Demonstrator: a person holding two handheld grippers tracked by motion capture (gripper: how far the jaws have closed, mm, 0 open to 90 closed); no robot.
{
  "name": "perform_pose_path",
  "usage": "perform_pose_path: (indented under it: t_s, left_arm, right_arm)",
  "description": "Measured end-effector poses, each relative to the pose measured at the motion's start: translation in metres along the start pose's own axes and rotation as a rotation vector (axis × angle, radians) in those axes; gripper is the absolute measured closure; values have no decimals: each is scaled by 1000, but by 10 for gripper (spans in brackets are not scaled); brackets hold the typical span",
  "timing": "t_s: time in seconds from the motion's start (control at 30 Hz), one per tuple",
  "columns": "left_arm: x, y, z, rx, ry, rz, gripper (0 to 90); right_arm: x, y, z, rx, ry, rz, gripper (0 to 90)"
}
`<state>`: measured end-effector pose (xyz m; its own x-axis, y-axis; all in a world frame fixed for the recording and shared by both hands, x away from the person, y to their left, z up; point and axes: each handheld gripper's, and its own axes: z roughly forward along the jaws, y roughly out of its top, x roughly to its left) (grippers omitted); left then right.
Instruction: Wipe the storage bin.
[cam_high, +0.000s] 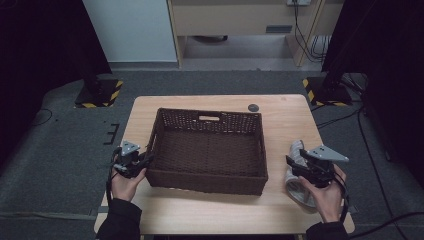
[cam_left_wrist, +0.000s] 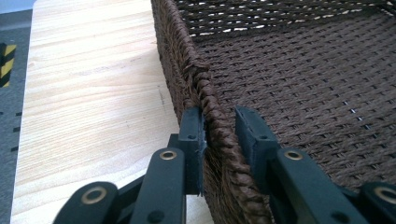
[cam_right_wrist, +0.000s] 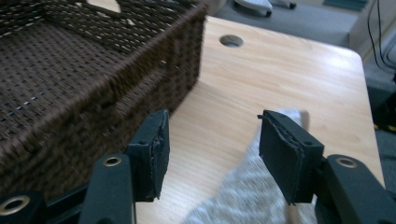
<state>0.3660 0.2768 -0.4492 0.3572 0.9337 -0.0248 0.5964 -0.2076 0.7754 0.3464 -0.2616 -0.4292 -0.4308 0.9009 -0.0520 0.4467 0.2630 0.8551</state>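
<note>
A dark brown woven basket (cam_high: 205, 181) stands in the middle of the wooden table (cam_high: 290, 125), with nothing inside it. My left gripper (cam_high: 146, 161) sits at the basket's left wall near the front corner. In the left gripper view this gripper (cam_left_wrist: 219, 121) straddles the braided rim (cam_left_wrist: 205, 88), one jaw outside and one inside, shut on it. A grey knitted sock (cam_high: 297, 148) lies on the table right of the basket. My right gripper (cam_high: 292, 165) hovers just above it. In the right gripper view this gripper (cam_right_wrist: 212, 135) is open, with the sock (cam_right_wrist: 243, 196) lying below and nothing gripped.
A round cable hole (cam_high: 253, 107) is in the table behind the basket's right corner. Stands with yellow-black striped bases (cam_high: 97, 95) rest on the grey carpet at both far corners. Bare wood (cam_left_wrist: 93, 93) runs along the basket's left side.
</note>
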Motion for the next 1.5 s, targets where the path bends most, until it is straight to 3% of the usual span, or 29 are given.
perform_pose_path:
  t_s: [0.1, 0.23, 0.4, 0.47, 0.5, 0.57, 0.67, 0.77, 0.87, 0.97, 1.13, 1.23, 1.37, 1.5]
  left_arm:
    - [2, 3, 4, 6, -1, 2, 730]
    - [5, 8, 10, 5, -11, -17, 751]
    - [6, 14, 16, 18, -7, -12, 769]
    - [6, 15, 17, 21, -6, -8, 770]
    - [7, 16, 18, 16, -15, -7, 768]
    - [8, 16, 18, 15, -19, -9, 755]
    - [9, 14, 14, -4, -48, -29, 717]
    - [7, 9, 2, -34, -49, -27, 671]
    - [5, 3, -7, -45, -37, -22, 676]
    - [5, 0, -10, -65, -46, -45, 683]
    - [4, 5, -1, -43, -20, -43, 770]
    - [5, 10, 4, -31, -4, -44, 798]
    - [11, 19, 16, -36, -13, -39, 808]
    - [12, 28, 25, -19, -14, -18, 808]
  right_arm:
    - [4, 5, 3, -9, 6, -26, 468]
    - [15, 19, 15, -47, 50, -27, 493]
    - [33, 27, 39, -6, 93, -37, 526]
    - [35, 28, 42, -13, 82, -40, 548]
    - [36, 30, 47, -13, 117, -6, 529]
    - [38, 30, 53, 13, 110, -14, 532]
    - [40, 29, 57, 30, 122, -25, 538]
    - [43, 26, 60, 38, 138, -12, 604]
    - [44, 26, 57, 44, 139, -5, 638]
    - [46, 26, 54, 49, 134, 2, 656]
    - [50, 22, 43, 49, 145, 8, 657]
    - [49, 24, 42, 48, 150, -7, 599]
    - [41, 28, 58, 44, 105, 0, 535]
    - [33, 31, 69, 43, 79, 37, 551]
